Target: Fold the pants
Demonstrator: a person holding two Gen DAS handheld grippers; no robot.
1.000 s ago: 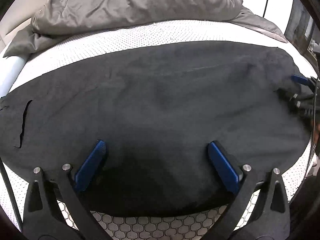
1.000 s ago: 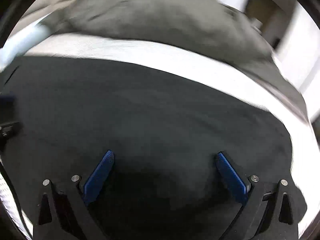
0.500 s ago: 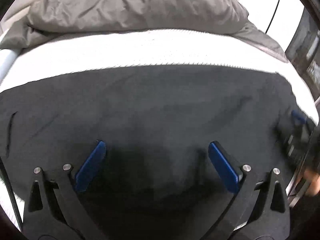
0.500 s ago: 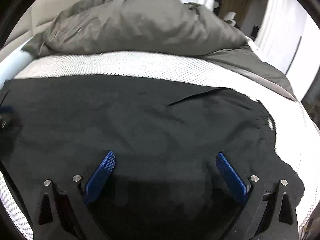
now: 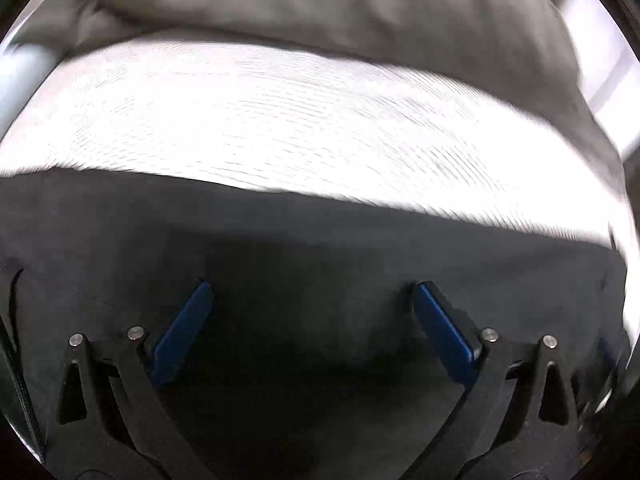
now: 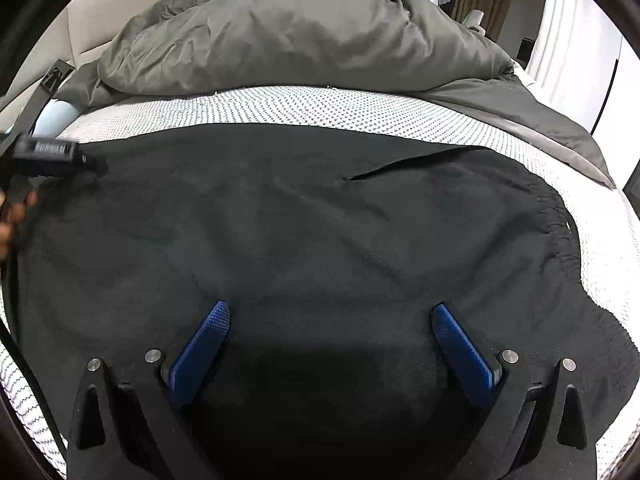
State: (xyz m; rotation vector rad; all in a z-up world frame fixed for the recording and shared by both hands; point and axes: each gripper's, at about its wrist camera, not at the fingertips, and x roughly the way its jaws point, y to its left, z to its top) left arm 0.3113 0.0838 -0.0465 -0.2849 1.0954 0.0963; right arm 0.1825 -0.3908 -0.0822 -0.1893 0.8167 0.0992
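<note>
Right wrist view looks across a bed [image 6: 320, 108] whose white dotted cover shows as a band behind the cloth and down the right edge. A grey duvet [image 6: 304, 36] is heaped along the bed's far side, reaching toward the far right corner. The black pants [image 6: 312, 220] lie spread flat over the near and middle part of the bed, filling most of the picture, with a slit-like fold up toward the far right and a gathered waistband [image 6: 560, 228] at the right edge of the cloth. The right tongs [image 6: 330, 338] hang over the near part of the pants with the blue pads [image 6: 200, 352] wide apart and nothing between them. At the left edge the left tongs [image 6: 44, 156] show from the side as a dark blurred body over the pants; their state cannot be read here. Left wrist view is smeared: the pants [image 5: 300, 248] cover the lower half, the bed cover [image 5: 300, 120] glares white beyond, and the duvet [image 5: 320, 4] lies behind. The left tongs [image 5: 308, 320] stand wide apart over the cloth, gripping nothing.
</note>
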